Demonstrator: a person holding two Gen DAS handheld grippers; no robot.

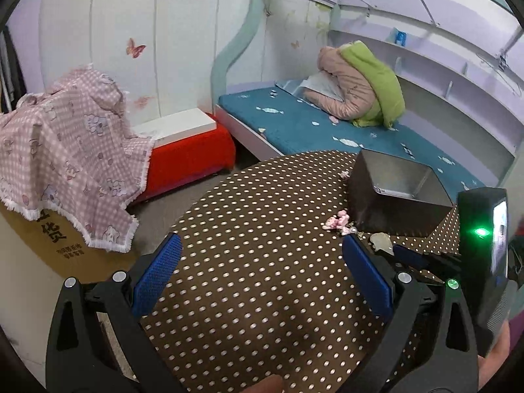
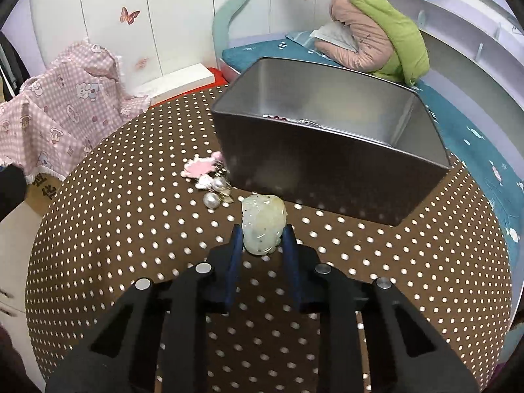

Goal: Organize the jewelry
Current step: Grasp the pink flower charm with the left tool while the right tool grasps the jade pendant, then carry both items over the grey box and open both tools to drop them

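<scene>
Just in front of the metal tin (image 2: 330,163), on the brown polka-dot tablecloth (image 2: 131,245), sits a pale green-white jade pendant (image 2: 263,226) — the right gripper (image 2: 262,234) has its two blue pads closed against the pendant's sides, one on each flank. The pendant's far end lies close to the tin's near wall; whether its underside touches the cloth cannot be told. To the left of the pendant, also near the tin's front corner, lies a small cluster: two pearl pieces (image 2: 214,193) and a pink-and-white ornament (image 2: 199,167). Inside the tin, low against its near wall, a few small items (image 2: 294,120) show only partly. The left gripper (image 1: 258,275) hovers over bare cloth left of the tin, fingers spread wide — nothing between them. Beyond the tin stands a bed with a teal cover (image 1: 294,124).
</scene>
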